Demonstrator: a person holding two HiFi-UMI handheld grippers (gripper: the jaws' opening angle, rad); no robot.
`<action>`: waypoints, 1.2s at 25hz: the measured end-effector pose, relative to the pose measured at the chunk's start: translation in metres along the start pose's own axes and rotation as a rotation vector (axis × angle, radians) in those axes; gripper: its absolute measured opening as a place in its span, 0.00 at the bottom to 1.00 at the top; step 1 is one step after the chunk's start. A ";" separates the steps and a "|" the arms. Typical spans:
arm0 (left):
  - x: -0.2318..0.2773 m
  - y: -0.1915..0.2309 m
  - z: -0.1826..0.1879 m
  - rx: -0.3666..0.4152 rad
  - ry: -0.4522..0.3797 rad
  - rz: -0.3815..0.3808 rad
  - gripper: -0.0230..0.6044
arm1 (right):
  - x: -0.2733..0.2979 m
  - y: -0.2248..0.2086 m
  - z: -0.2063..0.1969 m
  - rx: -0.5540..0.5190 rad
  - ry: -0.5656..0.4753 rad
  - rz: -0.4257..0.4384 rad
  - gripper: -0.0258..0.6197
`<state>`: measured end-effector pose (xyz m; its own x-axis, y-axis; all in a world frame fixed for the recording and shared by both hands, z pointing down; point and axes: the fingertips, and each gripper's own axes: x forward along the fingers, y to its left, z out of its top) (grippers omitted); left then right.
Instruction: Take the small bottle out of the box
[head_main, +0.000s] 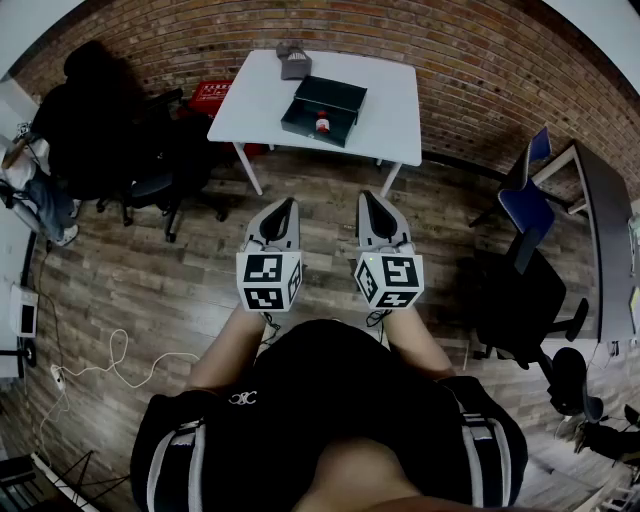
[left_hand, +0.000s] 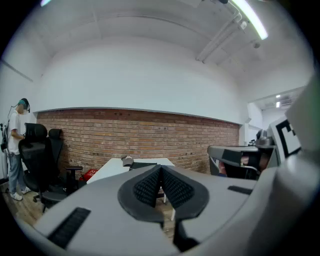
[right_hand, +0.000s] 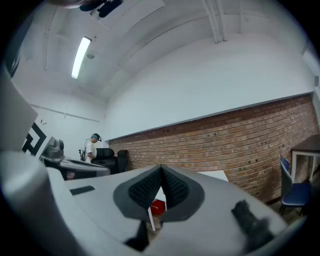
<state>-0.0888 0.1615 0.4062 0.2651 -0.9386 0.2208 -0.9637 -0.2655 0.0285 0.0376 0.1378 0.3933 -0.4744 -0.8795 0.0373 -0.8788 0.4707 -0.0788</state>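
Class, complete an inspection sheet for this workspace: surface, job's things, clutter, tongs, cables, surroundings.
Surface: white table near brick wall.
Job's things: black box open on table; small bottle inside it.
Clutter: grey object at table's far edge.
Tongs: left tongs and right tongs both shut, empty, over the floor short of the table.
Cables: white cable loose on floor, left.
Surroundings: black office chair left, blue chair right, red crate beside table.

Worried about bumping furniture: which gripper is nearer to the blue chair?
Right. The blue chair stands off to the right of the right gripper, across the wooden floor. The left gripper is farther away, on the far side of the right one.
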 end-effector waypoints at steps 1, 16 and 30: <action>0.001 0.002 -0.001 -0.003 0.007 0.003 0.05 | 0.002 0.001 0.000 0.000 0.002 0.005 0.09; 0.017 0.001 -0.001 -0.013 0.020 0.014 0.05 | 0.005 -0.010 -0.004 -0.024 0.021 -0.003 0.09; 0.051 -0.035 -0.002 -0.010 0.049 0.024 0.05 | 0.005 -0.058 -0.010 -0.024 0.050 0.031 0.09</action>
<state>-0.0418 0.1238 0.4186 0.2405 -0.9326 0.2690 -0.9700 -0.2407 0.0327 0.0851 0.1067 0.4076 -0.5025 -0.8603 0.0853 -0.8645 0.4994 -0.0568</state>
